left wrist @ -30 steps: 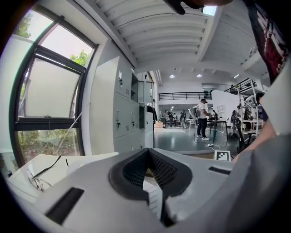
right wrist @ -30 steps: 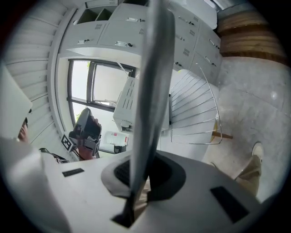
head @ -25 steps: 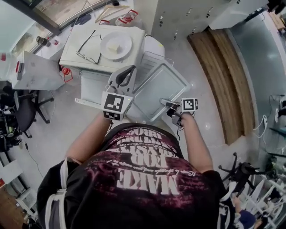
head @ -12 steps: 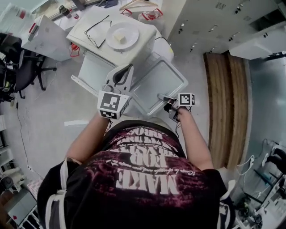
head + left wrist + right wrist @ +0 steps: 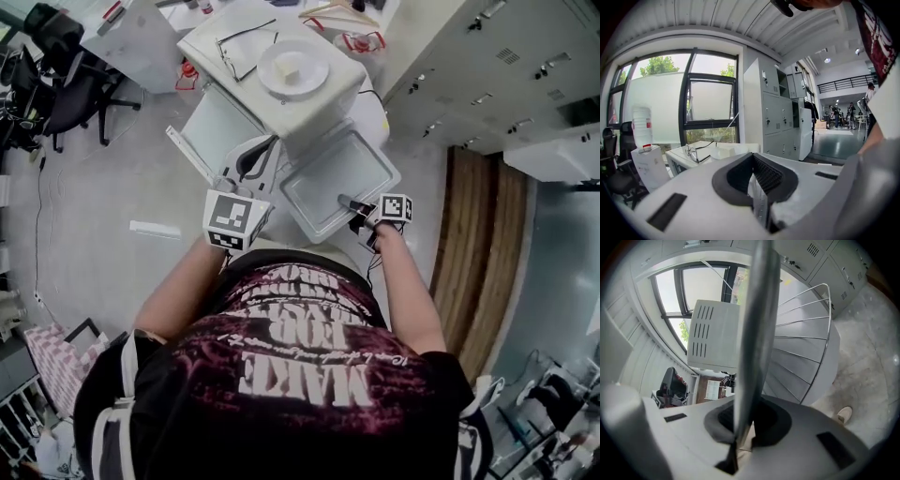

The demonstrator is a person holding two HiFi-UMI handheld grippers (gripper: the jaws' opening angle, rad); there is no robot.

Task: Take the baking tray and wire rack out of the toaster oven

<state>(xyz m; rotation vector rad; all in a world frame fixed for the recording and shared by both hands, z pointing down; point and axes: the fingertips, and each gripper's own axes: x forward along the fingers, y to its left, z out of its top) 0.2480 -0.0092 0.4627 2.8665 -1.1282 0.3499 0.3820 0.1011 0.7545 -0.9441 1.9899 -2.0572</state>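
The grey baking tray (image 5: 337, 178) hangs beside the white toaster oven (image 5: 281, 103), and my right gripper (image 5: 345, 200) is shut on its near rim. In the right gripper view the tray (image 5: 757, 324) runs edge-on between the jaws of the right gripper (image 5: 740, 423). Behind it, the wire rack (image 5: 801, 333) lies on a round white stand (image 5: 834, 357), next to the vented oven side (image 5: 715, 336). My left gripper (image 5: 272, 142) is by the open oven door (image 5: 211, 131). The left gripper (image 5: 752, 157) is shut, with nothing seen held.
A white plate (image 5: 292, 68) and a pair of glasses (image 5: 239, 47) lie on the oven top. Office chairs (image 5: 56, 84) stand to the left. Grey lockers (image 5: 487, 75) and a wooden floor strip (image 5: 487, 244) are to the right. The person's torso fills the lower frame.
The right gripper has carried the tray lower and closer to the oven, over the round white stand. The left gripper stays near the oven door, shifted a little.
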